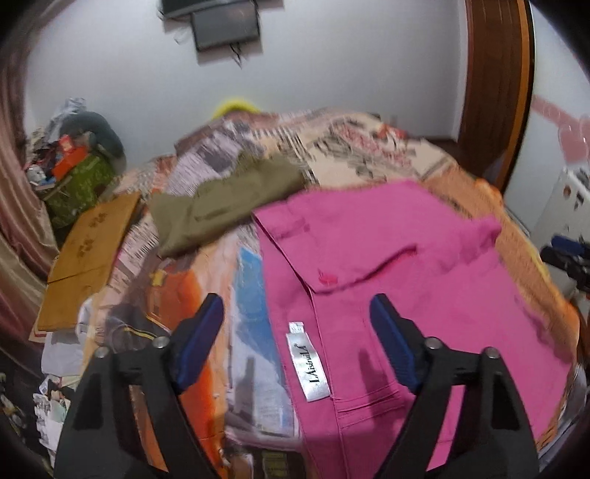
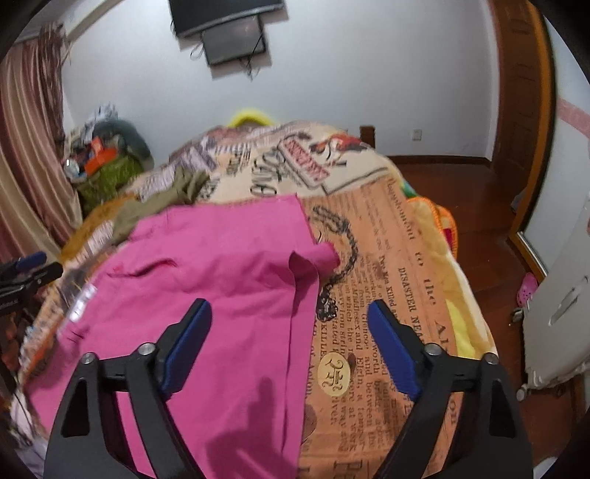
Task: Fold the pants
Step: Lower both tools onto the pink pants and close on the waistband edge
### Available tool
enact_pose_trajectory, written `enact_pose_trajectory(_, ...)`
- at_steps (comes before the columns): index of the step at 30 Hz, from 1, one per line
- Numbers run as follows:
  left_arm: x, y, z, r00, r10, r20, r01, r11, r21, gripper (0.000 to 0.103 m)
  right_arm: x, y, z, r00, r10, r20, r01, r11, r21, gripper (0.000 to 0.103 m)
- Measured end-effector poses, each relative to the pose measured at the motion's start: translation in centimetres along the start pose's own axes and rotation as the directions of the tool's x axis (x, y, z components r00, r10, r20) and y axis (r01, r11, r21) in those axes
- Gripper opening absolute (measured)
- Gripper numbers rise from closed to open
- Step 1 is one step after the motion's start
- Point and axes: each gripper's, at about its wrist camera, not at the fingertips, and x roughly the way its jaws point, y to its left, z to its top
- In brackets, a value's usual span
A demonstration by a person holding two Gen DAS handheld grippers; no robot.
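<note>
1. Lying spread on the bed, the pink pants (image 1: 424, 265) cover its newspaper-print blanket (image 2: 398, 265), their waistband end with a silver brand label (image 1: 309, 363) nearest the left gripper.
2. Above the pants' waistband edge hangs the left gripper (image 1: 297, 342), its blue-padded fingers (image 1: 199, 342) spread apart and touching no cloth; one finger is over the pants, the other over the blanket just beside them.
3. Over the pants' opposite edge hangs the right gripper (image 2: 289, 344), jaws likewise apart and empty, one finger above the pink fabric, the other above the blanket print beside it.
4. Beyond the pants, farther up the bed and touching their far corner, lies a crumpled olive-green garment (image 1: 225, 206).
5. Left of the pants, past the olive garment, a tan cardboard sheet (image 1: 88, 258) lies at the bed's side, with a cluttered heap (image 1: 73, 154) by the curtain behind it.
6. High on the wall beyond the pants hangs a dark screen (image 2: 232, 33).
</note>
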Motion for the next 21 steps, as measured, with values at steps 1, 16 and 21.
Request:
enact_pose_trajectory(1,0.7,0.0,0.0,1.0,-0.017,-0.022,0.017,1.0,0.003,0.076,0.8,-0.1,0.1,1.0,0.007,-0.014,-0.007,1.0,-0.006,0.081)
enact_pose_trajectory(16,5.3,-0.9,-0.5,0.965,-0.149,-0.215,0.148,0.989,-0.022,0.043,7.9,-1.1,0.3,0.973,0.146,-0.178,-0.146,0.989,0.013,0.046)
enact_pose_trajectory(21,5.1,-0.8,-0.7,0.963,-0.175,-0.207,0.175,0.984,-0.019,0.028,7.8,-0.6,0.5,0.97,0.182,-0.161,-0.187,0.982,-0.019,0.025)
